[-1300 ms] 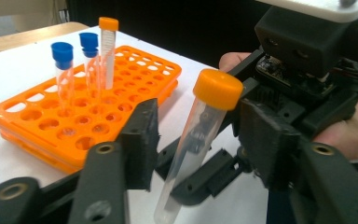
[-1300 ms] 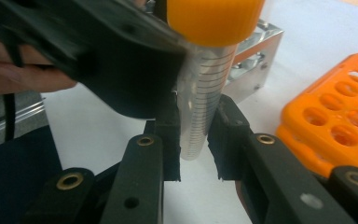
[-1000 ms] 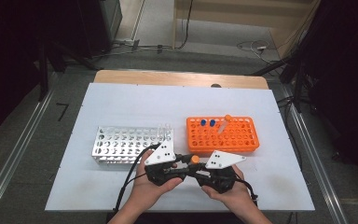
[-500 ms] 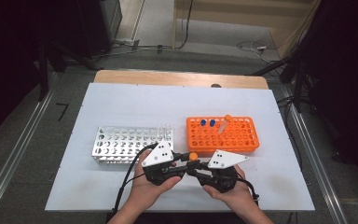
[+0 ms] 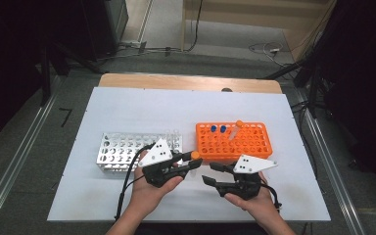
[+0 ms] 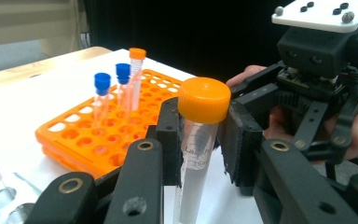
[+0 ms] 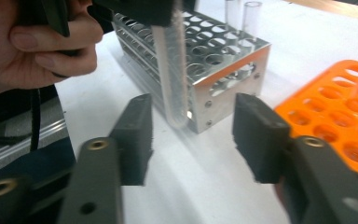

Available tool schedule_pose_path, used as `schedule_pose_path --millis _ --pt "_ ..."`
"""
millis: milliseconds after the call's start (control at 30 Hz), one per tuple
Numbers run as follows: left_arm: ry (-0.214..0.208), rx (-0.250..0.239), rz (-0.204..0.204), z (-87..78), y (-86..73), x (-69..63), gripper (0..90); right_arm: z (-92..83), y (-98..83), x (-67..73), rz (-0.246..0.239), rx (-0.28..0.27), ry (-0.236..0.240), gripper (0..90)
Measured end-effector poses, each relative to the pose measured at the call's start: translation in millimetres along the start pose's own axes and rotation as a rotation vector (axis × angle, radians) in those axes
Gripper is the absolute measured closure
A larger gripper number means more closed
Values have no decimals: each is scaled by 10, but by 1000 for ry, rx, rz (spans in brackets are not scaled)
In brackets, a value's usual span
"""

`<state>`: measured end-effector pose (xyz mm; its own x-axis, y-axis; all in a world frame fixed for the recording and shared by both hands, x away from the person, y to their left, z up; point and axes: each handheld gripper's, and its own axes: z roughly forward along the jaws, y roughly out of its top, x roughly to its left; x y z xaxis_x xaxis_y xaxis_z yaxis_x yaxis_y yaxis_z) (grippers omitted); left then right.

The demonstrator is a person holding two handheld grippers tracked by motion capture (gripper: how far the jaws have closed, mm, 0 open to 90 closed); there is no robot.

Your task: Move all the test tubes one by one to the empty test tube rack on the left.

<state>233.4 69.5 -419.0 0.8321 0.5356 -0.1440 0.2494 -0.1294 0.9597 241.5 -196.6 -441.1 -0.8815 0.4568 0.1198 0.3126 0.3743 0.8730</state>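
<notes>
While the left gripper (image 5: 188,161) is clamped on one orange-capped tube (image 6: 200,140), just under its cap, the tube hangs upright between the pads above the white tabletop (image 5: 127,105). The right gripper (image 5: 210,174) is close beside it; its jaws have just been opening and now stand apart, with the tube's lower end in front of them and not touched. Beyond the left gripper stands one orange rack (image 5: 235,141) with three tubes, two blue-capped and one orange-capped. One metal rack (image 5: 122,149) is beside it, holding two clear tubes.
</notes>
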Motion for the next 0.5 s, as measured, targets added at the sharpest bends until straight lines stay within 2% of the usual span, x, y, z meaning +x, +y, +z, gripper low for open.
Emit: schedule_pose_path --millis 133,267,500 --pt "16 -2 -3 -40 13 44 712 -95 -48 -71 7 2 -17 259" --pt "34 -7 -8 -81 25 89 712 -205 -104 -125 11 -1 -43 171" --pt "76 -28 -20 -182 62 193 712 -409 -180 -250 32 -17 -89 98"
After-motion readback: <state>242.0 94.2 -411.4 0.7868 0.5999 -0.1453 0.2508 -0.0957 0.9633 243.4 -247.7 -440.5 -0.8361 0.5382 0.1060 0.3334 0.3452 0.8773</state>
